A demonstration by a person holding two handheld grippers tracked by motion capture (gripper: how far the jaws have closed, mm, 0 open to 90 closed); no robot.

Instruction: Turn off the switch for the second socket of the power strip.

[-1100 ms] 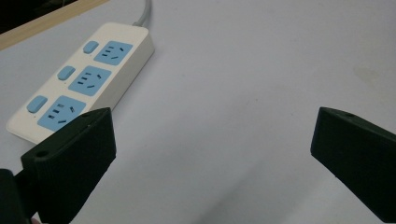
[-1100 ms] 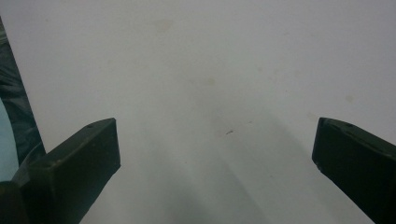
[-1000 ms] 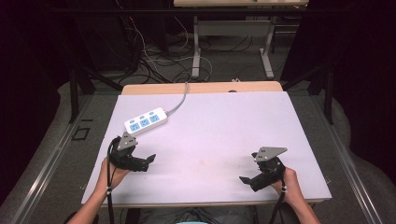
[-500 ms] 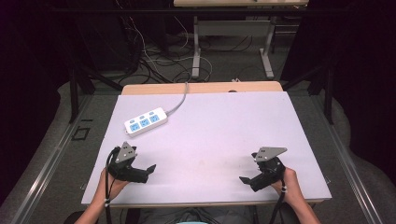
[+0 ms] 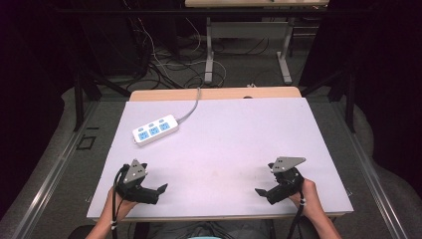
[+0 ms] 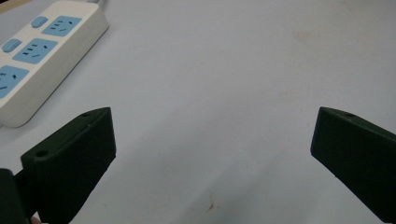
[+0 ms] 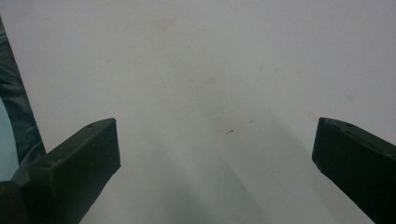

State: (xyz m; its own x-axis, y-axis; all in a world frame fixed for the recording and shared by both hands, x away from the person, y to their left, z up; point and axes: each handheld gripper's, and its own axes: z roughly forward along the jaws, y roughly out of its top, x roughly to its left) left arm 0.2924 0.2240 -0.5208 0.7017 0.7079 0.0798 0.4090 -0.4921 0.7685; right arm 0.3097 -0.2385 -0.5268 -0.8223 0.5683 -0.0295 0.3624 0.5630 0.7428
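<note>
Both jaws stood spread and empty: left gripper [image 5: 158, 191] nearer the white plastic power strip with blue sockets [image 5: 155, 130], right gripper [image 5: 263, 193] well apart. Any approach probably suited the left, squarely.

light: bright on table [image 5: 224, 149], dark surround | shadows: soft | focus: close views slightly blurred

White table top [image 5: 259, 144] over wooden board, tan strip [image 5: 219, 93] showing at far edge. Room dark, black surroundings left and right. Grey floor [image 5: 249, 69] beyond table, tangle of black and white cables [image 5: 159, 59] on it. Second desk at back, pale top [image 5: 254, 3], two grey metal legs [image 5: 210, 55]. Metal rails [image 5: 50, 184] along both sides of table.
</note>
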